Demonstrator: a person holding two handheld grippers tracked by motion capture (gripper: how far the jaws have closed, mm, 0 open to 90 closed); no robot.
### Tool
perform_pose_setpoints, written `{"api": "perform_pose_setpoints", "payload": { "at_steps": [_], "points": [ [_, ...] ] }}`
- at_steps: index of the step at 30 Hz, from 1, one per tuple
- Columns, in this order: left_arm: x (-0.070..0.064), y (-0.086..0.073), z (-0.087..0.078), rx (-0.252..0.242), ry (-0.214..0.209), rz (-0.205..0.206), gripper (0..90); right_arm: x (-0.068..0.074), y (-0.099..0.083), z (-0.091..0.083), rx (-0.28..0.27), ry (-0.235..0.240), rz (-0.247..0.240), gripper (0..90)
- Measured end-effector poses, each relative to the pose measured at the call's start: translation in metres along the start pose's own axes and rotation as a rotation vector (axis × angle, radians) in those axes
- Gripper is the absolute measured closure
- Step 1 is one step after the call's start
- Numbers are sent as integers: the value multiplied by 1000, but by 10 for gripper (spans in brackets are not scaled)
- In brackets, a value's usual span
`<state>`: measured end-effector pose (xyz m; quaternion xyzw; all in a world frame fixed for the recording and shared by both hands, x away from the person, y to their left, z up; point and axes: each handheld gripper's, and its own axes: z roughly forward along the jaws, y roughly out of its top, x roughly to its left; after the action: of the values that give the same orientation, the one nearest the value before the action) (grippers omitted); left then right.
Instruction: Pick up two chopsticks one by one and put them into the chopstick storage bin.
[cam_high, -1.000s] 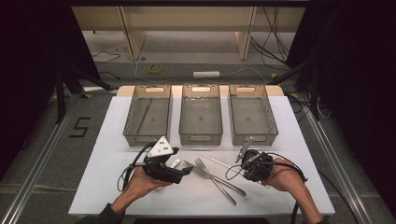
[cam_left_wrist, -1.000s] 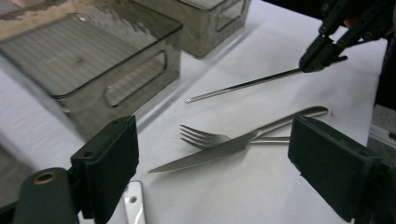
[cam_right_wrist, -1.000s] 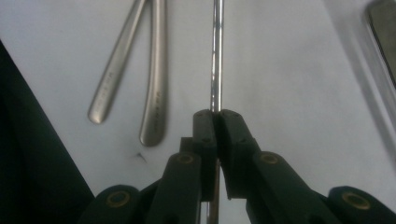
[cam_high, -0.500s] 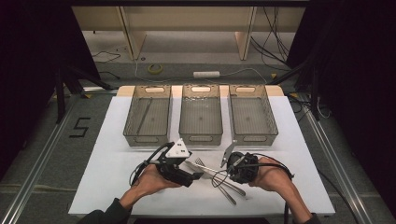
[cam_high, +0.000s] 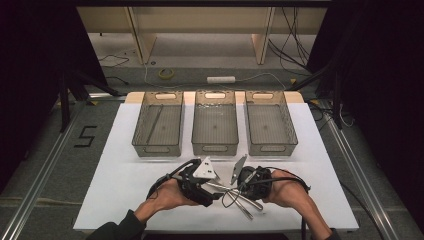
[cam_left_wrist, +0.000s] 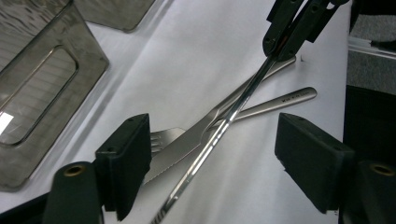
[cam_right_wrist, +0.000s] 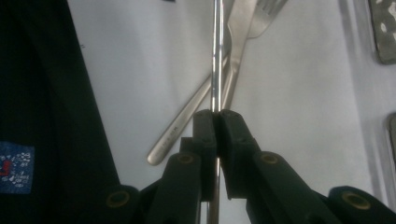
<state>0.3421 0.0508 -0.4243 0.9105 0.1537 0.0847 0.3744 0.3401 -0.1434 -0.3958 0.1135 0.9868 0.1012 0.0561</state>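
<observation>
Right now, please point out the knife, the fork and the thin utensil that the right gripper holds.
knife (cam_left_wrist: 187, 149): left gripper view, on its serrated blade.
fork (cam_left_wrist: 161, 136): left gripper view, on its tines.
thin utensil (cam_right_wrist: 216, 56): right gripper view, on its shaft above the shut fingers.

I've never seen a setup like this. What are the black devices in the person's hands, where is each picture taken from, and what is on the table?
A person holds a two-jaw gripper in each hand. The high view looks down on the white table with three clear bins. The other two cameras ride on the grippers. The right gripper is shut on a thin shiny utensil, lifted above a knife and a fork lying crossed. The left gripper is open, its jaws either side of that cutlery.
</observation>
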Motion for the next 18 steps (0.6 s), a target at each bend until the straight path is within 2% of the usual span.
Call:
{"api": "perform_pose_setpoints", "payload": {
  "at_steps": [3, 6, 11, 12, 18],
  "points": [
    [-1, 1, 1, 13, -18, 19, 310, 3, 2, -1, -6, 5, -8, 859],
    [-3, 1, 2, 23, -25, 41, 350, 4, 2, -2, -5, 7, -39, 859],
    [-5, 1, 3, 45, -48, 65, 423, 6, 3, -2, -5, 13, -51, 859],
    [-6, 1, 4, 56, -54, 83, 441, 6, 3, -2, -2, 16, -60, 859],
    [-9, 1, 6, 81, -64, 115, 501, 8, 4, -2, -3, 22, -71, 859]
  ]
}}
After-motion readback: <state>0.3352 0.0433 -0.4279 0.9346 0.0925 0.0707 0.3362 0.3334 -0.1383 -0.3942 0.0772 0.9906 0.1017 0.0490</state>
